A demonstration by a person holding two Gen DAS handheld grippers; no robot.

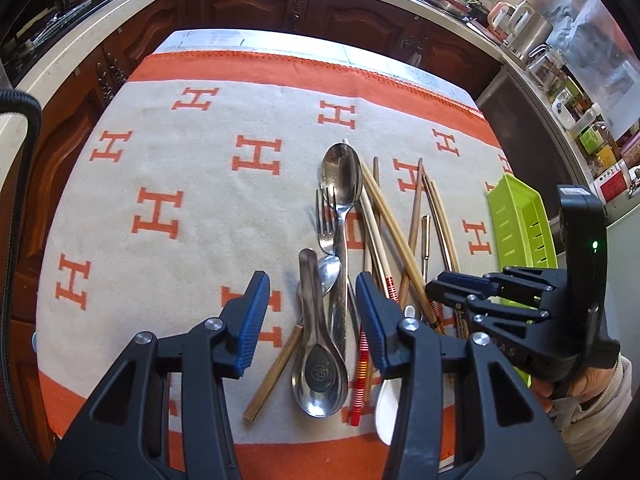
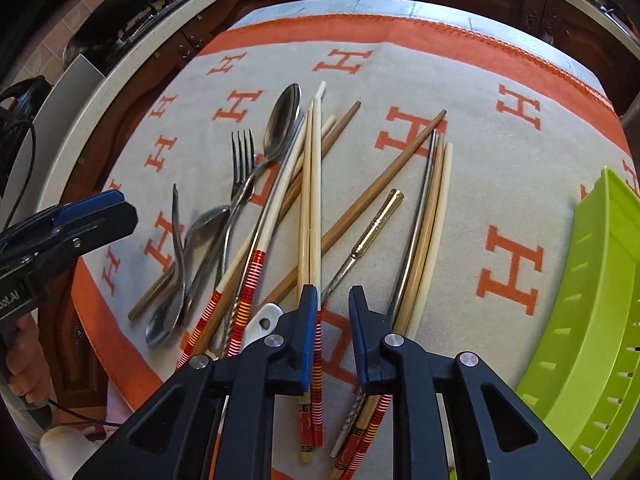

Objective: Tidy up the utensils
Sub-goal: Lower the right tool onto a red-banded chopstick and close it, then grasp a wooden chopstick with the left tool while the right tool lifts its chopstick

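A heap of utensils lies on the orange-and-cream cloth (image 1: 168,152). It holds a long steel spoon (image 1: 340,176), a fork (image 1: 325,216), a steel soup spoon (image 1: 318,376), a white ceramic spoon (image 1: 386,412) and several chopsticks (image 2: 312,184). My left gripper (image 1: 312,312) points down over the spoons, open, its blue pads on either side of the two spoon handles without touching them. My right gripper (image 2: 334,300) hovers low over the chopsticks. Its jaws stand narrowly apart with bare cloth showing between them. A pale chopstick pair (image 2: 316,240) passes just under its left finger.
A lime-green slotted basket (image 2: 600,320) stands at the cloth's right edge, also visible as the green basket (image 1: 516,220) behind my right gripper. Dark wooden cabinets and a pale countertop (image 1: 100,28) ring the table. Jars and a kettle crowd the counter at far right.
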